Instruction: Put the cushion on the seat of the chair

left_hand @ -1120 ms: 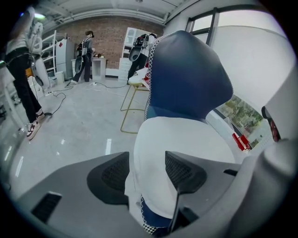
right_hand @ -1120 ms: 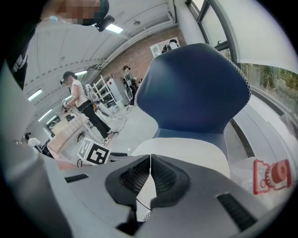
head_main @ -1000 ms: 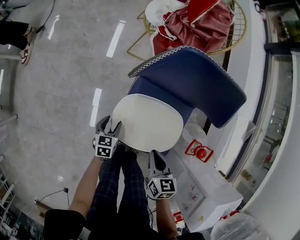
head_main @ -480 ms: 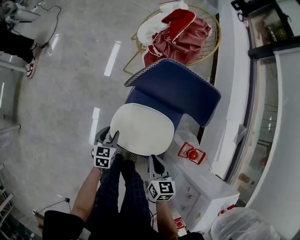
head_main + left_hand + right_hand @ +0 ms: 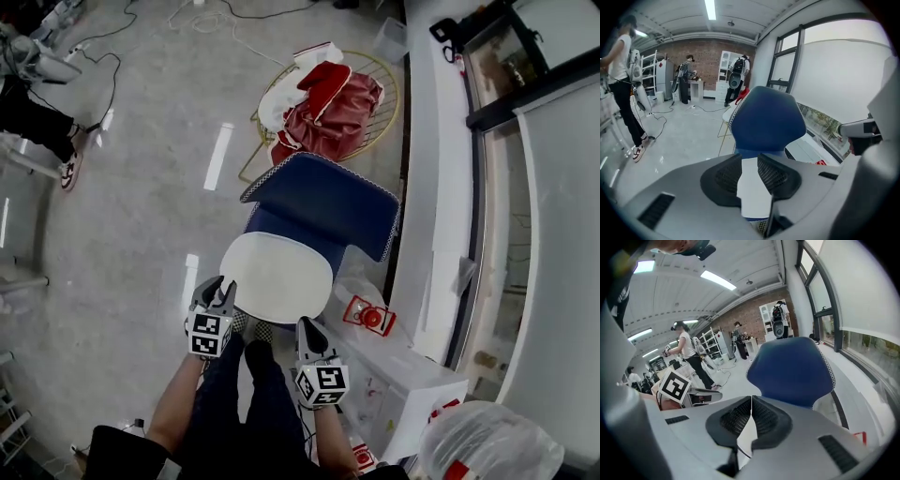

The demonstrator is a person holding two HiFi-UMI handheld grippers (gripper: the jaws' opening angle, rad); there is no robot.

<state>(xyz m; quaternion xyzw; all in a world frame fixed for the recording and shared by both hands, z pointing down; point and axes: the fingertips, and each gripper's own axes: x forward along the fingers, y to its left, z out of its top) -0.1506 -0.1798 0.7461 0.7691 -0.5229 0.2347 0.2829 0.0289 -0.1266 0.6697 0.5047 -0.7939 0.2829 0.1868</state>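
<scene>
Head view looks steeply down on a blue chair (image 5: 323,208) edged with white stitching. The white cushion (image 5: 278,277) lies flat on its seat and covers nearly all of it, leaving a strip of blue between cushion and backrest. The left gripper (image 5: 217,292) hangs by the cushion's near left edge, and the right gripper (image 5: 308,330) hangs by its near right edge, both clear of it. In the left gripper view the jaws stand apart and are closing with nothing pinched between them. The cushion shows white through the gap, lower down on the seat, with the backrest upright beyond. In the right gripper view the jaws meet at their tips and hold nothing, with a sliver of white cushion visible beneath the meeting point. The person's legs (image 5: 239,412), in dark trousers, stand between the two grippers at the chair's front. Behind the chair a heap of red-and-white fabric (image 5: 328,103) fills what looks like a gold wire chair (image 5: 389,70), though its shape is hard to read from above. A long white bench (image 5: 427,187) runs along the chair's right side. Near its base stands a white box (image 5: 412,380), with a red-printed packet (image 5: 368,316) just beside the cushion's right edge. Cables (image 5: 141,19) trail over the glossy grey floor (image 5: 122,234).
</scene>
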